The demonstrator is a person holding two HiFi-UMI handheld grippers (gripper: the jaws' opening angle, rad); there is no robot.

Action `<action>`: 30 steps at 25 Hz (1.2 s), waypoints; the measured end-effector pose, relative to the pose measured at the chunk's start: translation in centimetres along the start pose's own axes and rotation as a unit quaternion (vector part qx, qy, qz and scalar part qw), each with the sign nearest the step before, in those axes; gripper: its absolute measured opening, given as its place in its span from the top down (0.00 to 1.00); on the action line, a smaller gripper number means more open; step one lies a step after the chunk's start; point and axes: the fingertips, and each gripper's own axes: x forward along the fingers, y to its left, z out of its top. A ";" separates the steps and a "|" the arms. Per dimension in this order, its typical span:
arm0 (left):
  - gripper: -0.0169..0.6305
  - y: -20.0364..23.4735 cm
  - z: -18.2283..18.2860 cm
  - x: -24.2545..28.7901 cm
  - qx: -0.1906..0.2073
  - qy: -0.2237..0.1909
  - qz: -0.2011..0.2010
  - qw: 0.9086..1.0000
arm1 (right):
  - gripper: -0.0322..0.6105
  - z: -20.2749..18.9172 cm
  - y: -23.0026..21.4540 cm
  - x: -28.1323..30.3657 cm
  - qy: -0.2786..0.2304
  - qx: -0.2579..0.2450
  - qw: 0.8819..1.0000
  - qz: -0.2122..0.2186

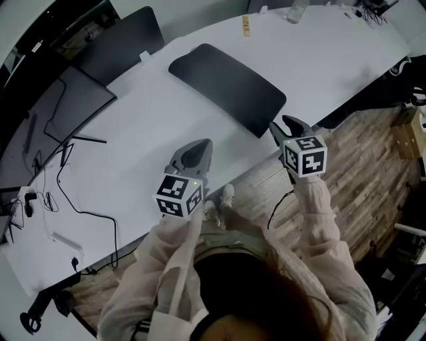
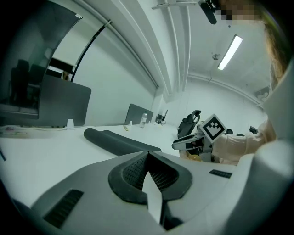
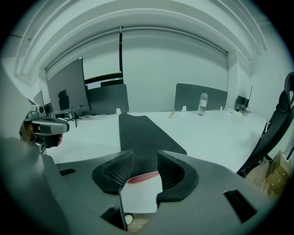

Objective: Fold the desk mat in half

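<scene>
Mat [image 1: 229, 86] looks folded, I think; near it, left gripper [image 1: 195, 152] fingers together, right gripper [image 1: 288, 126] fingers apart, both empty, so next I'd check its edges.

- The white tabletop [image 1: 333, 60] is long, with a curved near edge, and runs from lower left to upper right in the head view.
- A dark mat [image 1: 229, 86] lies flat on it, one end close to that near edge.
- Beyond the mat, a small yellow thing [image 1: 245, 25] lies on the white surface.
- Farther off the same way, a clear bottle [image 1: 297, 10] stands upright.
- Left of the mat sits a small white tag [image 1: 145, 56].
- Well left of the mat stands a dark monitor [image 1: 70, 100].
- Black cables [image 1: 114, 233] trail from there across the tabletop to its near edge.
</scene>
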 end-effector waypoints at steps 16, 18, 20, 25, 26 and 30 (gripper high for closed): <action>0.94 -0.9 1.9 -6.6 0.003 -0.042 0.010 0.999 | 0.93 3.4 9.7 -9.1 -0.133 0.079 0.988 0.009; 0.94 -1.0 2.0 -7.2 0.006 -0.044 0.012 0.999 | 0.93 3.7 9.8 -10.0 -0.146 0.082 0.986 0.000; 0.94 -1.0 2.1 -7.6 0.006 -0.047 0.014 0.999 | 0.93 3.7 9.8 -10.6 -0.153 0.077 0.985 -0.014; 0.94 -0.6 1.9 -8.0 0.003 -0.047 0.019 0.999 | 0.93 3.5 9.5 -11.8 -0.164 0.080 0.982 -0.039; 0.94 -0.5 1.9 -7.9 0.004 -0.048 0.020 0.999 | 0.93 3.4 9.5 -11.9 -0.165 0.083 0.982 -0.039; 0.94 -0.5 2.2 -7.5 0.009 -0.048 0.020 0.999 | 0.93 3.2 9.0 -12.2 -0.167 0.092 0.981 -0.041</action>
